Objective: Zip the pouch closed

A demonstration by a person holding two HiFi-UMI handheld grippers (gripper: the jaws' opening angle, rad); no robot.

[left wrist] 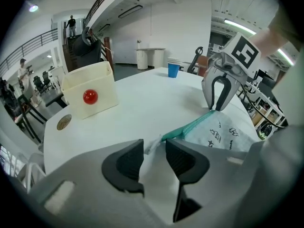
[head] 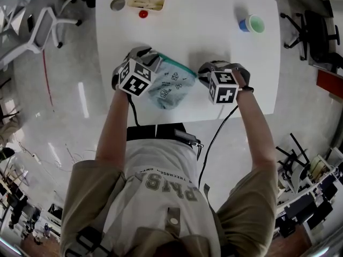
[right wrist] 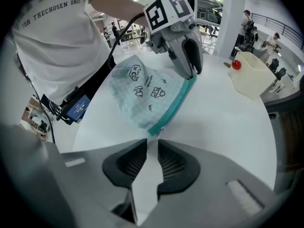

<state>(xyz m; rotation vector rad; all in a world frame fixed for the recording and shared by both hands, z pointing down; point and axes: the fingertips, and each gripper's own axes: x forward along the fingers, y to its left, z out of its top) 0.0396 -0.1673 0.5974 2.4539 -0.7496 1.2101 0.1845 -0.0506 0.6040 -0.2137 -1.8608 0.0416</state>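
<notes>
Left tongs and right tongs, jaws open, pouch lengthwise between

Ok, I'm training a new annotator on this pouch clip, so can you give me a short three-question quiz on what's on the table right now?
1. Multiple choice: the ball by the cream box is A) red, B) blue, C) yellow.
2. True or false: the pouch lies on the white table between the left gripper and the right gripper.
3. Fill in: the strip along the pouch's zip edge is ___ in colour.
Key: 1 A; 2 true; 3 teal.
</notes>
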